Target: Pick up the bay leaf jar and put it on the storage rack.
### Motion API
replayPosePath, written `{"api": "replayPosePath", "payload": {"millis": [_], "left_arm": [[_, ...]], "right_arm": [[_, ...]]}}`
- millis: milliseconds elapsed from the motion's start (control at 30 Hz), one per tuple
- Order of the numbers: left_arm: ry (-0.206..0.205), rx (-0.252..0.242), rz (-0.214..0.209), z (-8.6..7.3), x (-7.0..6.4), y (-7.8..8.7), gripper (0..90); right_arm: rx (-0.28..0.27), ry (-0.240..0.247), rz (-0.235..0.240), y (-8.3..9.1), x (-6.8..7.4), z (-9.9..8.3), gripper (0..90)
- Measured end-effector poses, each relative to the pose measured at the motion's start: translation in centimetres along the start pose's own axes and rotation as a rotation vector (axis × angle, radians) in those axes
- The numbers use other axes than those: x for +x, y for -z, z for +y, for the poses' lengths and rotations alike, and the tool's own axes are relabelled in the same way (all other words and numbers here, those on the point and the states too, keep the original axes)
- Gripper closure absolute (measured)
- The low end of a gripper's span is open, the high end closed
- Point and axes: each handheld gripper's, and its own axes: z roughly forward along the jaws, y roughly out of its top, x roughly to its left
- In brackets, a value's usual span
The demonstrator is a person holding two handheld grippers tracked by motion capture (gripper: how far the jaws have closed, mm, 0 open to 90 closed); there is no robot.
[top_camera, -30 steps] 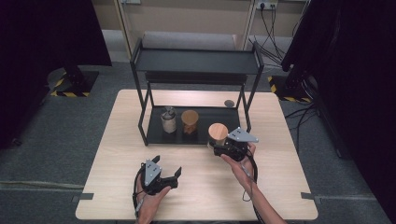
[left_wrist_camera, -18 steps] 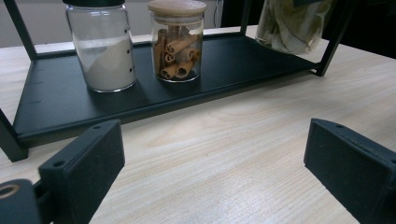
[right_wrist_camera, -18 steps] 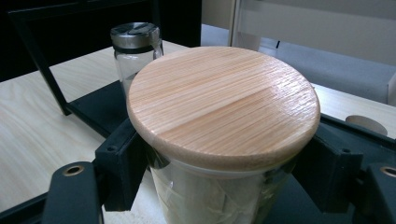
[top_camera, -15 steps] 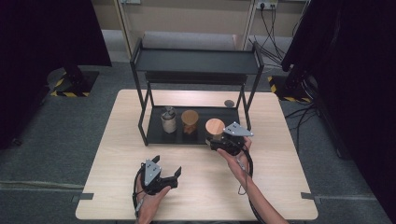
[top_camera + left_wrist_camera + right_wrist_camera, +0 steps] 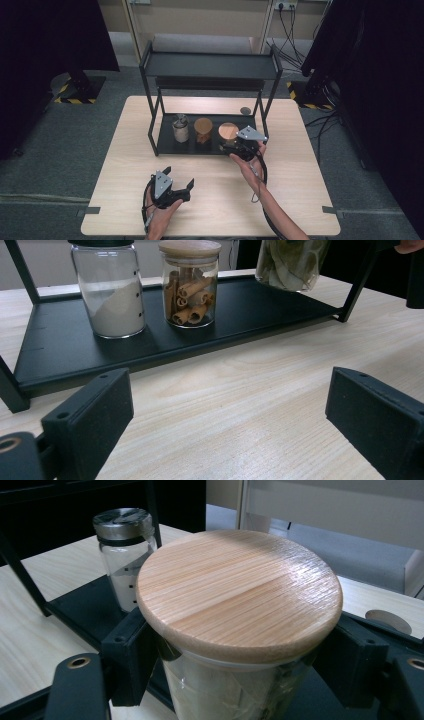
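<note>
Right hand-held gripper is clamped on the wood-lidded jar, its two black jaws pressed against the glass just under the lid, as I read it from the right gripper view, where the lid sits squarely between them. I have that jar at the right end of the rack's lower shelf, and in the left gripper view its bottom, holding what look like dried leaves, hangs clear of the shelf surface, so I judge it not yet set down. Two other jars already stand on that shelf: a metal-capped jar of white powder and, just beside it, a jar of cinnamon sticks. What is left, as I judge it, is lowering this third jar in line with them and letting go. My left hand-held gripper rests low on the desk near its front edge, jaws spread wide with nothing between them. The high view alone gives me the rack's bare top shelf and a small round disc lying on the desk behind the rack.
</note>
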Motion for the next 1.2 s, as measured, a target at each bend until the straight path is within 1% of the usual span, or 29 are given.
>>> {"api": "replayPosePath", "payload": {"millis": [500,767,1200], "left_arm": [[0.001,-0.001,0.0,0.0,0.0,0.0,4.6],[0.0,-0.001,0.001,0.0,0.0,0.0,4.6],[-0.001,0.0,0.0,0.0,0.0,0.0,4.6]], "right_arm": [[0.005,-0.018,-0.031,-1.4,-0.4,0.2,25.8],[0.011,-0.012,-0.044,-2.1,-0.3,0.3,25.8],[0.022,-0.015,-0.073,-3.4,-0.4,0.1,25.8]]}}
